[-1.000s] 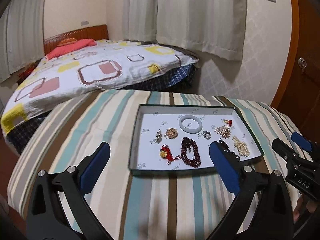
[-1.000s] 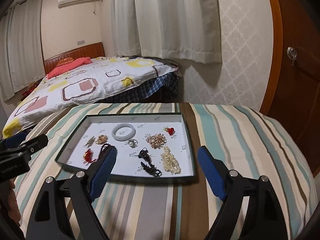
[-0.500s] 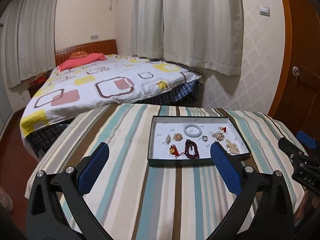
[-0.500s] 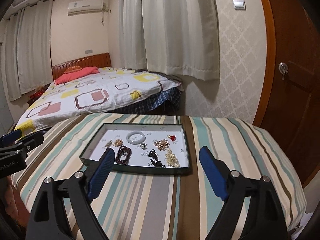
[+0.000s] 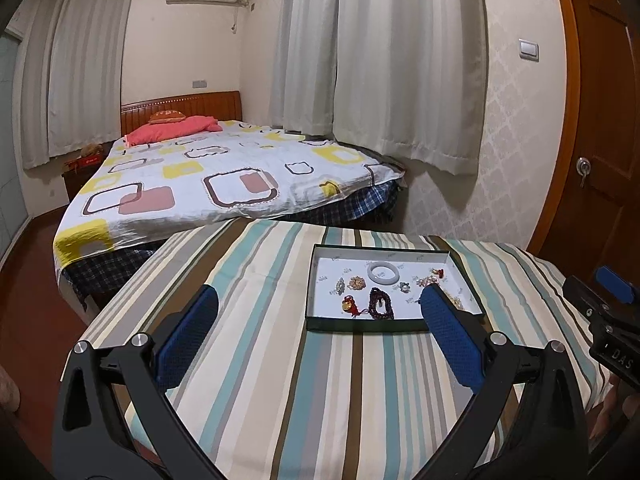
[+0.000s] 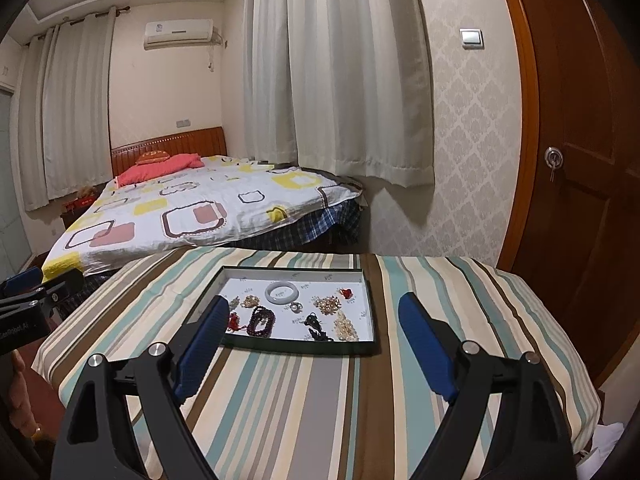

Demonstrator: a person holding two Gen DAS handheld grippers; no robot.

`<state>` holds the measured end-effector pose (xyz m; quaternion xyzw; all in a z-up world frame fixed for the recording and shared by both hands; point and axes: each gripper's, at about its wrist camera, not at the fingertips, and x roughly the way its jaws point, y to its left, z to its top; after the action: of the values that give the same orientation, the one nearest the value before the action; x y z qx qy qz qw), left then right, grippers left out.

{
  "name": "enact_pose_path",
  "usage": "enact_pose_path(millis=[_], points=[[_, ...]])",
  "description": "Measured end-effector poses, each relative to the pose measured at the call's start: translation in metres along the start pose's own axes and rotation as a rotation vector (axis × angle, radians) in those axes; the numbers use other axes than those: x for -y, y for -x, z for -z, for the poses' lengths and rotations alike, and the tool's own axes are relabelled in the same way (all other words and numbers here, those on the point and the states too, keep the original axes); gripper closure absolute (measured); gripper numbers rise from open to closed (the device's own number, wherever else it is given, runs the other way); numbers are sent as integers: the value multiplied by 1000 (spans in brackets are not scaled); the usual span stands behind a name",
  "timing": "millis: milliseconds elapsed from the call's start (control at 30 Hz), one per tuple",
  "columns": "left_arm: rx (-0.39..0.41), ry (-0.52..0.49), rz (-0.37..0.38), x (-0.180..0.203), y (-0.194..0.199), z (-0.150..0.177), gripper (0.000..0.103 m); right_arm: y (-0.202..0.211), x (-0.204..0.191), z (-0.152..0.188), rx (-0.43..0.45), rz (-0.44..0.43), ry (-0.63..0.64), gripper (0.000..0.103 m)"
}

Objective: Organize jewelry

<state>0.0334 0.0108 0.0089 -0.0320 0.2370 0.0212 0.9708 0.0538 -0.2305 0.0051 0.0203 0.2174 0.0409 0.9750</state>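
A shallow dark green tray (image 5: 360, 325) (image 6: 296, 346) with a white floor sits on the striped table. In it lie a white jade bangle (image 5: 383, 272) (image 6: 281, 292), a dark red bead bracelet (image 5: 380, 303) (image 6: 262, 321), a red-and-gold charm (image 5: 349, 304), gold pieces (image 6: 327, 305), a black piece (image 6: 317, 326) and a pearl cluster (image 6: 345, 326). My left gripper (image 5: 320, 304) is open and empty, held back above the table in front of the tray. My right gripper (image 6: 312, 310) is open and empty, also back from the tray.
The table wears a striped cloth (image 5: 280, 360) (image 6: 320, 400). A bed (image 5: 224, 176) stands behind it, curtains (image 5: 384, 60) hang at the back, and a wooden door (image 6: 580, 160) is at the right. The other gripper shows at each view's edge (image 5: 612, 320) (image 6: 28, 300).
Both grippers have pulled back and risen away from the tray, which now looks smaller and farther. Both stayed open and empty.
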Motion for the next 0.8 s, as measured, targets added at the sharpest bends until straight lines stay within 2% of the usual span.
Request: enact_pose_path(millis=[800], points=[[13,-4,12,2,7,1,4,13,-8,1,26,-2,4,19]])
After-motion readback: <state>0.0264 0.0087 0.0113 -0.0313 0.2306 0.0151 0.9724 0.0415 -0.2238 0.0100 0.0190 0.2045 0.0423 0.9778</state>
